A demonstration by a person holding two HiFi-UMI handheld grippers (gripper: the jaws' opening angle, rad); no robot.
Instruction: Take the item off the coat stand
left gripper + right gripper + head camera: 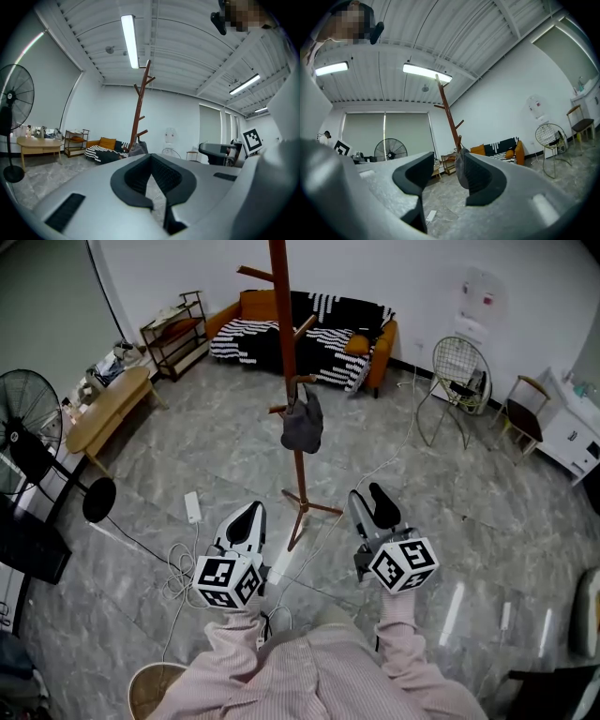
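Note:
A brown wooden coat stand (284, 352) rises from the middle of the floor. A grey bag-like item (302, 423) hangs from one of its lower pegs. Both grippers are held low near the person, short of the stand's feet. The left gripper (246, 521) is to the left of the base, and its jaw tips meet with nothing in them. My right gripper (375, 507) is to the right of the base, its jaws apart and empty. In the right gripper view the grey item (459, 171) shows far off through the right gripper's (445, 161) gap. In the left gripper view the item (138, 149) and stand (140, 108) lie beyond the left gripper (151, 156).
A striped sofa (309, 329) stands behind the coat stand against the far wall. A wire chair (459, 381) is at the right, and a wooden table (108, 409) and a fan (28, 442) at the left. A power strip (192, 507) with cables lies on the floor by the left gripper.

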